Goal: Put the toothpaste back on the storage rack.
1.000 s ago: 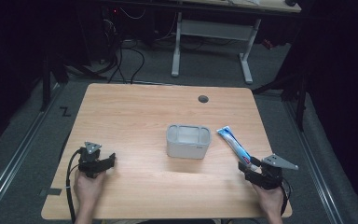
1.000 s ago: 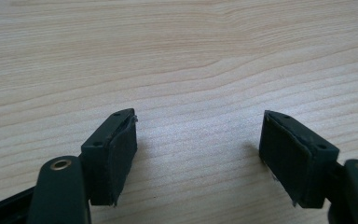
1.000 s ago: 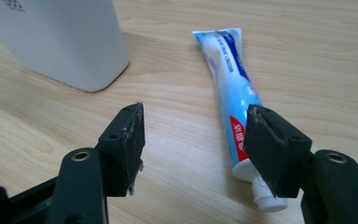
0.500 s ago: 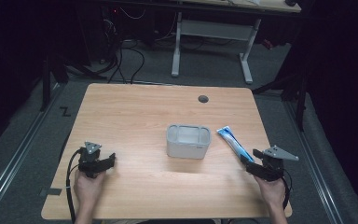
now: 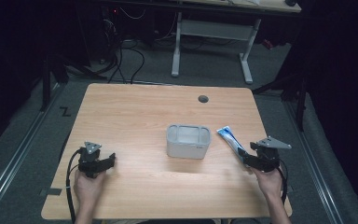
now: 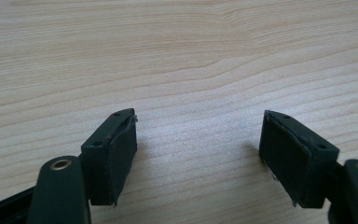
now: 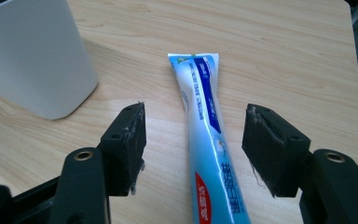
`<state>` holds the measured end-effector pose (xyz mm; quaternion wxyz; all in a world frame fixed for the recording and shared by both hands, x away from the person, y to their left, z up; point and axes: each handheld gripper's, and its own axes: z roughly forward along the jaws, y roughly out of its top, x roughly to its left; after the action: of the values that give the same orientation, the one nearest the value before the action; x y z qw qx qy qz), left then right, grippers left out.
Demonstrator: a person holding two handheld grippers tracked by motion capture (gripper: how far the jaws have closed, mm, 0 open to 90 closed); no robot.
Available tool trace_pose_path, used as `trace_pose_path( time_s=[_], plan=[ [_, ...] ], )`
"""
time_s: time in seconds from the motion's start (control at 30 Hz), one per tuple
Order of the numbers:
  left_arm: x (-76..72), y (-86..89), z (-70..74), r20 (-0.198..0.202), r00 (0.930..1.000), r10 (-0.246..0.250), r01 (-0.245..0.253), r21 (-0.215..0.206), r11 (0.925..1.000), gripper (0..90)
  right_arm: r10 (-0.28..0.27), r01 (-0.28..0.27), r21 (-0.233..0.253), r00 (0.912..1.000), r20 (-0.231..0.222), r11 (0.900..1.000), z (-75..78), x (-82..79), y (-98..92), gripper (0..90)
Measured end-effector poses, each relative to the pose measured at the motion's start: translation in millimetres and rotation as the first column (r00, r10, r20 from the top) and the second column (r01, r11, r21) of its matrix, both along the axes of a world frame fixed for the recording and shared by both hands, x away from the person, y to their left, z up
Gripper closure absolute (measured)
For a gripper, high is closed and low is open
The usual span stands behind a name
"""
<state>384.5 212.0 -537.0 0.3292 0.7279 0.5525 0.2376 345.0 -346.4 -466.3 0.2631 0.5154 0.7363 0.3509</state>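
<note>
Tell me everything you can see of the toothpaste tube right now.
The toothpaste tube is a soft plastic-looking tube, white and light blue with a dark blue stripe and a red patch near its lower end. It lies flat on the wooden table, to the right of the grey bin and apart from it. Its crimped flat end points away from the right gripper, whose open jaws straddle it without touching.

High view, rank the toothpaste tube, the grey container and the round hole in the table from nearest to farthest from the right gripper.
From the right gripper:
1. Toothpaste tube, right at its open jaws, near the table's right edge.
2. Grey container, mid-table, to the gripper's left.
3. Round hole, toward the table's far edge.
</note>
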Motion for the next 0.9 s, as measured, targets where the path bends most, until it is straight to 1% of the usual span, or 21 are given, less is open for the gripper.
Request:
trace_pose_path(
  time_s=[0.07,0.13,0.17,0.37,0.53,0.7,0.8,0.9],
  plan=[
    [0.0,0.1,0.0,0.000,1.0000,0.000,0.000,0.000,1.0000,28.1,0.002,-0.002,-0.006,1.0000,0.000,1.000,0.8,1.5,0.6,39.7],
    [0.0,0.1,0.0,0.000,1.0000,-0.001,0.001,-0.001,1.0000,28.1,0.004,-0.004,-0.015,1.0000,-0.002,1.000,2.9,6.2,2.2,40.0],
    [0.0,0.1,0.0,0.000,1.0000,-0.001,0.001,-0.001,1.0000,28.1,0.004,-0.004,-0.031,1.0000,-0.006,1.000,5.2,11.0,3.6,39.9],
    [0.0,0.2,0.0,0.000,1.0000,-0.001,0.001,-0.002,1.0000,28.1,0.003,-0.004,-0.055,0.9999,-0.011,0.998,10.2,20.1,6.5,41.0],
    [0.0,0.2,0.0,0.000,1.0000,-0.001,0.001,-0.002,1.0000,28.1,0.000,-0.001,-0.056,0.9998,-0.020,0.998,12.7,29.3,6.6,41.9],
    [0.0,0.3,0.0,0.000,1.0000,-0.001,0.001,-0.003,1.0000,28.1,0.000,-0.004,-0.073,0.9985,-0.055,0.997,9.3,37.2,8.0,41.8],
    [0.0,0.2,0.0,0.000,1.0000,-0.001,0.001,-0.003,1.0000,28.1,0.002,-0.007,-0.079,0.9980,-0.063,0.997,9.1,40.3,9.5,41.8],
    [0.0,0.3,0.0,0.000,1.0000,-0.001,0.001,-0.003,1.0000,28.1,0.014,-0.022,-0.092,0.9966,-0.081,0.996,8.8,46.6,13.3,41.8]
  ],
)
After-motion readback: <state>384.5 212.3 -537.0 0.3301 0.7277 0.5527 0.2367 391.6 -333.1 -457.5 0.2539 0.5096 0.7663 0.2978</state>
